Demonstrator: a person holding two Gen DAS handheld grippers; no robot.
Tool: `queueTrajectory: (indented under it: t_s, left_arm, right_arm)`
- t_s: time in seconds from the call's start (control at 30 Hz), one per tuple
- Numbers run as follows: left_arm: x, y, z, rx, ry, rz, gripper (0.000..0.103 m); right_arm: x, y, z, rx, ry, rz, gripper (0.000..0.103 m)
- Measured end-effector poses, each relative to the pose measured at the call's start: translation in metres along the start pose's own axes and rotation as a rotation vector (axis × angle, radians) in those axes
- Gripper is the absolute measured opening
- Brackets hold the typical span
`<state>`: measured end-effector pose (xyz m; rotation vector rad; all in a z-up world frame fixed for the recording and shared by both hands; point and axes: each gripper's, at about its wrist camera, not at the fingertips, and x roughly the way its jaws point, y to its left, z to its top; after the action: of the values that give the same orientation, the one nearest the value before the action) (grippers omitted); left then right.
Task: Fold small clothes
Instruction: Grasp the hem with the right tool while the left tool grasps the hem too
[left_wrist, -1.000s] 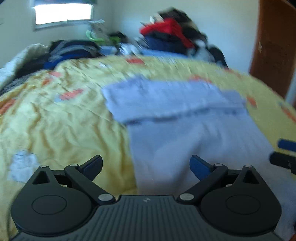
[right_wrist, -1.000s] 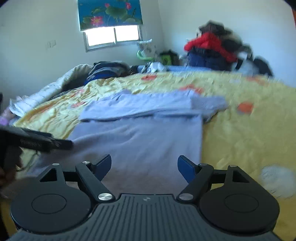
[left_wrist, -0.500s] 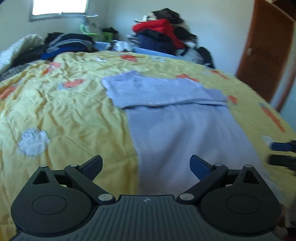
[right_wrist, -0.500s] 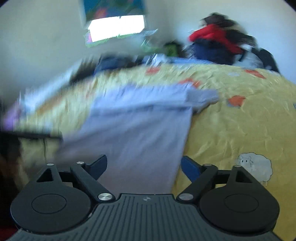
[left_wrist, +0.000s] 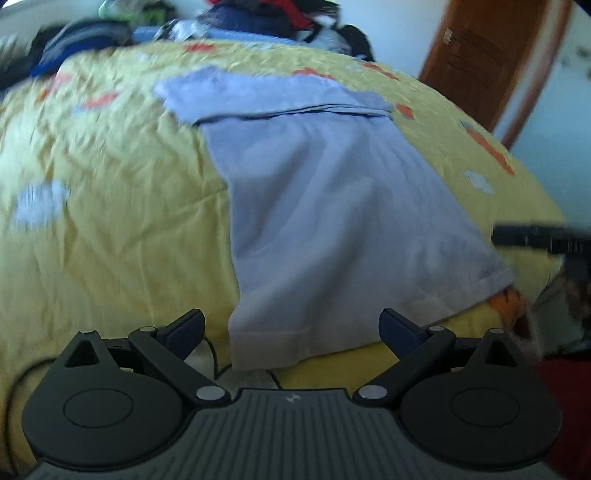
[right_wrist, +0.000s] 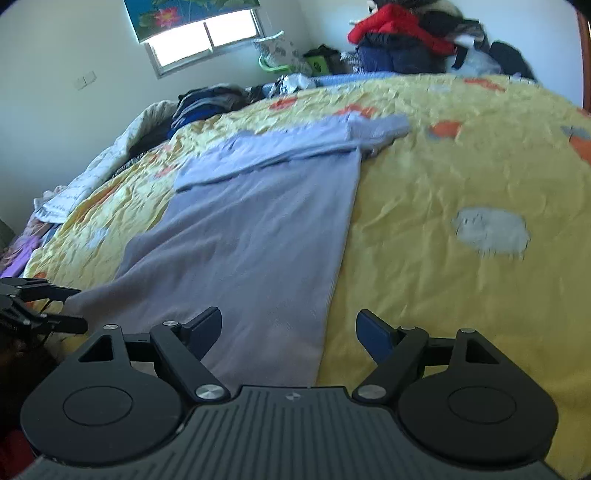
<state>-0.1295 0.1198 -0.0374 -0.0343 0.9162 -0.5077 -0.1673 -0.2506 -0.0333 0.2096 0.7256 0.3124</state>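
I am holding both grippers, left gripper (left_wrist: 291, 328) and right gripper (right_wrist: 289, 328), open and empty; the shirt (right_wrist: 258, 229), mid-frame, is showing only its sleeves folded.

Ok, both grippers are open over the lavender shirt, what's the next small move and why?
Probably lower both grippers onto the lavender shirt's near hem corners: left gripper and right gripper are open, holding nothing, and the sleeves already lie folded across the top.

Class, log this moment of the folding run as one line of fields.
stage: approaching hem | garment: lavender shirt flat on yellow bedspread, sleeves folded across top | left tongs: open, empty | right tongs: open, empty
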Motion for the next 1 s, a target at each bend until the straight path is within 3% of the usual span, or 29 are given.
queueTrajectory:
  t_s: [0.17,0.27,0.37,0.47,0.57,0.67,0.8,1.0]
  left_arm:
    - [0.006,0.006,0.0,-0.078,-0.01,-0.023,0.1]
    - [0.007,-0.004,0.0,-0.045,0.0,-0.033,0.09]
    - [0.012,-0.016,-0.001,0.015,-0.002,-0.005,0.082]
    - [0.012,-0.02,-0.001,0.023,-0.019,0.016,0.059]
    - [0.013,-0.02,0.0,0.016,-0.019,0.035,0.031]
    - [0.013,-0.018,0.0,-0.007,-0.023,0.031,0.018]
    - [0.013,-0.02,-0.001,-0.003,-0.031,0.043,0.016]
    - [0.015,-0.028,0.0,0.025,-0.039,0.072,0.016]
  right_arm:
    - [0.0,-0.006,-0.01,0.027,0.038,-0.007,0.08]
    - [-0.003,-0.007,-0.014,0.036,0.051,0.011,0.077]
    - [-0.004,-0.005,-0.016,0.033,0.064,0.022,0.068]
    - [-0.004,0.004,-0.018,-0.001,0.084,0.036,0.054]
    - [-0.003,0.017,-0.023,-0.048,0.094,0.047,0.049]
    - [0.001,0.029,-0.026,-0.092,0.101,0.045,0.022]
    - [0.002,0.034,-0.026,-0.117,0.092,0.035,0.015]
    - [-0.001,0.032,-0.024,-0.092,0.07,0.047,0.014]
